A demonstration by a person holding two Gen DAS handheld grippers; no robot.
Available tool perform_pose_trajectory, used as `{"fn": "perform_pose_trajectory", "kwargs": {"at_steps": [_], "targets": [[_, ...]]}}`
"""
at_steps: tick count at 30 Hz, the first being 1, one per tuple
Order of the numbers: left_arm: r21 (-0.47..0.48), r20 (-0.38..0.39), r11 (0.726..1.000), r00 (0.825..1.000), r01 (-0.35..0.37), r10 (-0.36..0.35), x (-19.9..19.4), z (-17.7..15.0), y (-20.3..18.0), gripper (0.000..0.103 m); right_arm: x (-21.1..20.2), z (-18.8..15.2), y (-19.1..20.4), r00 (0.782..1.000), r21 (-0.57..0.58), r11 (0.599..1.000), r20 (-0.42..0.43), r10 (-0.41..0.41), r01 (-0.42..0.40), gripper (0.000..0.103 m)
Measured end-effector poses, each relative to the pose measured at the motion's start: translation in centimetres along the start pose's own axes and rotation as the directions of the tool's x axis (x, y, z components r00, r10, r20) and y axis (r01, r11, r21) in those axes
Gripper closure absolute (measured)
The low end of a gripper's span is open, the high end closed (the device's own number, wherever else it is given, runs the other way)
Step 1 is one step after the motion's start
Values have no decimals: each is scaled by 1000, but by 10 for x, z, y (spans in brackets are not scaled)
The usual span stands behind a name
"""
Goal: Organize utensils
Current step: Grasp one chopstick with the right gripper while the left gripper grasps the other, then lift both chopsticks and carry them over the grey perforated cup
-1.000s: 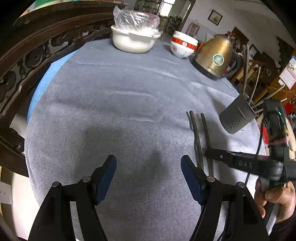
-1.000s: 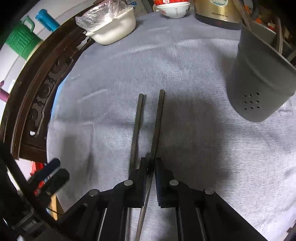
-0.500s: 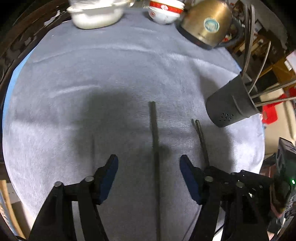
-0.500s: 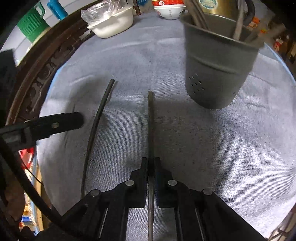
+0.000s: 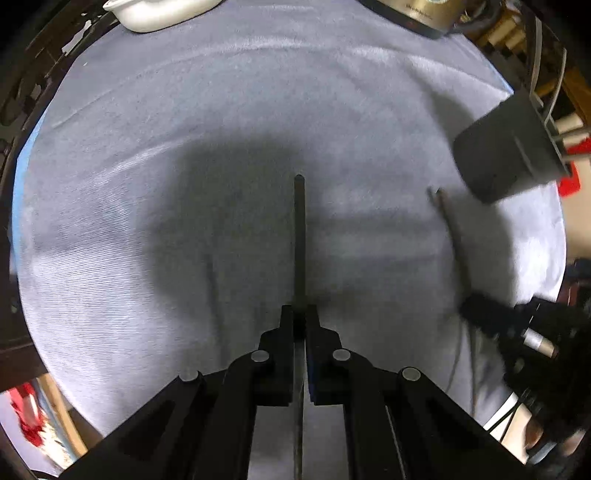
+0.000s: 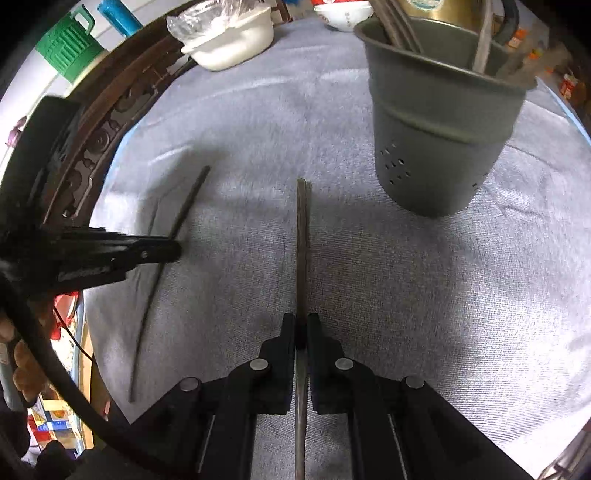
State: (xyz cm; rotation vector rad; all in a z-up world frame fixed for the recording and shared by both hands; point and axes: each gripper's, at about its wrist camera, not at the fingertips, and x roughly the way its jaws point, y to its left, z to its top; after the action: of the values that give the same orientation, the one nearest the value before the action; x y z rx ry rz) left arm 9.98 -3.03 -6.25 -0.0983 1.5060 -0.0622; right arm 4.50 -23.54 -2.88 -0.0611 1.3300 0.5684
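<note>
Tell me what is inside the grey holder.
In the right wrist view, the grey holder has several dark utensil handles rising above its rim, leaning against it. Their lower ends and the holder's bottom are hidden by its wall.

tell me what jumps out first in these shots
Each gripper is shut on a dark chopstick: the left gripper holds one chopstick, the right gripper another, both over the grey cloth. The grey utensil holder, already holding utensils, stands ahead and right of the right gripper.

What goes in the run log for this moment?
left gripper: shut on left chopstick | right gripper: shut on right chopstick | utensil holder: upright, utensils inside | next, likely: chopsticks into holder
</note>
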Motion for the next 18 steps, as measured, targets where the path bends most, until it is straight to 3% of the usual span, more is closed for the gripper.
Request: {"fn": "perform_pose_trajectory", "kwargs": {"at_steps": [9, 13, 15, 18], "targets": [[85, -28, 996, 999, -25, 28, -1, 2, 0, 96, 17, 29, 11, 986, 9, 998, -157, -55, 57, 93], [104, -23, 995, 1000, 9, -7, 0, 5, -1, 97, 23, 36, 20, 972, -32, 995, -213, -103, 98, 96], [78, -20, 996, 999, 39, -37, 0, 5, 8, 97, 24, 38, 27, 970, -45, 991, -205, -131, 124, 97], [30, 64, 996, 994, 86, -88, -16, -5, 27, 97, 17, 36, 35, 985, -4, 995, -143, -95, 96, 97]]}}
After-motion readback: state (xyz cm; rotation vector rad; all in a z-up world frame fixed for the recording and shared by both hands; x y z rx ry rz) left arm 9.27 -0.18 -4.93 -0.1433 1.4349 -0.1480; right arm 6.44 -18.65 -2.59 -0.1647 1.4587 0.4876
